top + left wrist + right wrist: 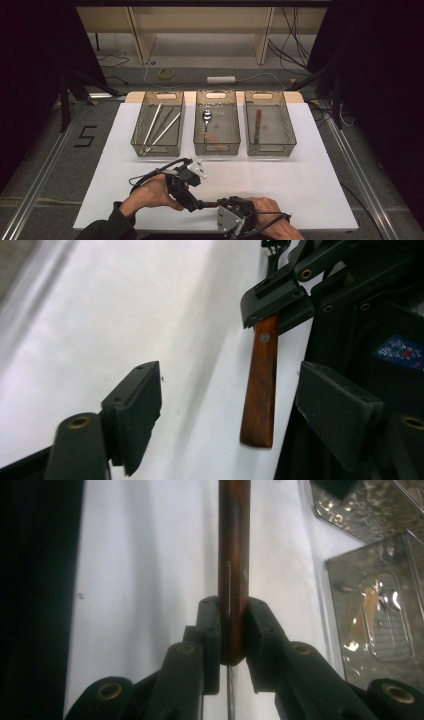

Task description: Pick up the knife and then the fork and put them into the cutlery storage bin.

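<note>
**A:** Knife [260, 390] — where is it, going left to right?

**B:** Start with my left claw [196, 204], low on the white worktop [310, 170] near my edge. In the left gripper view its two pads [137, 410] stand wide apart, with nothing pressed between them; the knife's wooden handle hangs in the gap, nearer the far pad, touching neither.

**A:** So what carries it?

**B:** My right claw [232, 635]. In the right gripper view its pads are clamped on the wooden handle from both sides, and a thin metal edge shows below the grip. In the left gripper view you see that same claw gripping the handle's far end, close to a rivet.

**A:** And from above?

**B:** In the high view the two claws meet tip to tip at the near edge of the worktop, the knife a short brown bar [211, 204] between them, too small there to make out more.

**A:** Farther back?

**B:** Three clear bins in a row. The left bin [158, 125] holds long pale sticks, the middle bin [217, 125] a spoon [207, 117], and the right bin [270, 125] a dark-handled piece that I cannot name. All are well apart from my claws.
</note>
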{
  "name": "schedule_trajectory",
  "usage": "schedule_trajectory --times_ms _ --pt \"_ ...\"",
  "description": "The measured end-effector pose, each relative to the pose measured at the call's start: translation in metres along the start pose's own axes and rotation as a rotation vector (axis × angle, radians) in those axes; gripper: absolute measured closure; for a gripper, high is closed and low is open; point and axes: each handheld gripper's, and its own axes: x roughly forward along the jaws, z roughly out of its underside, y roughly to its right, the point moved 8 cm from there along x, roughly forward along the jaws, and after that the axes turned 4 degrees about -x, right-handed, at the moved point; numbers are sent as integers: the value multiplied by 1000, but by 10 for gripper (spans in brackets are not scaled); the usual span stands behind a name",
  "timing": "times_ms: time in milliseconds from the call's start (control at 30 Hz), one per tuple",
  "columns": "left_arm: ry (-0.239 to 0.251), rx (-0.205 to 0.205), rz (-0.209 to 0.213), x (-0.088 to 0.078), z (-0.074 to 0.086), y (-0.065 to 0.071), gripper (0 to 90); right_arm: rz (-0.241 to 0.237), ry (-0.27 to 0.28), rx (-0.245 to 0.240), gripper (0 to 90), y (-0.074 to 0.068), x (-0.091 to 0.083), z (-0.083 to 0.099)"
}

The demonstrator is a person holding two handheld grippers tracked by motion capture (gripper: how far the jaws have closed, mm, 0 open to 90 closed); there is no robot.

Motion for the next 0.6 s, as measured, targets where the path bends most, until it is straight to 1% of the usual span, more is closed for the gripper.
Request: schedule_trajectory --times_ms 67,100,133,167,200,233,267,300,333,367,400,433,500,600 --pt "44 -8 -14 -5 -1 -3 240 -2 -1 7 788 3 -2 4" --pt "63 -20 -21 -7 -1 -5 239 10 -9 24 788 5 -3 6" --pt "83 -31 -28 -10 -1 -7 236 26 6 61 788 6 -3 7" --pt "105 -34 -33 -12 0 -9 234 19 15 112 788 4 -4 7" --pt "124 -37 -40 -14 0 -10 233 31 -4 87 788 9 -6 12" --pt "144 -45 -42 -16 1 -12 233 34 0 102 788 11 -6 14" --pt "174 -51 -52 -18 1 -13 231 38 -4 103 788 13 -7 17" --pt "193 -52 -66 -20 2 -15 230 40 -8 128 788 14 -8 19" --pt "211 -58 -77 -22 2 -17 230 44 -11 138 788 16 -8 22" --pt "238 -64 -89 -23 2 -18 230 45 -12 148 788 17 -9 24" --pt "260 -63 -88 -25 3 -19 231 52 -15 164 788 19 -9 27" --pt "282 -69 -88 -25 4 -19 231 60 -22 160 788 22 -9 30" --pt "324 -81 -108 -26 5 -21 227 71 -28 191 788 24 -10 34" --pt "366 -105 -128 -26 10 -24 224 83 -38 203 788 29 -11 42"
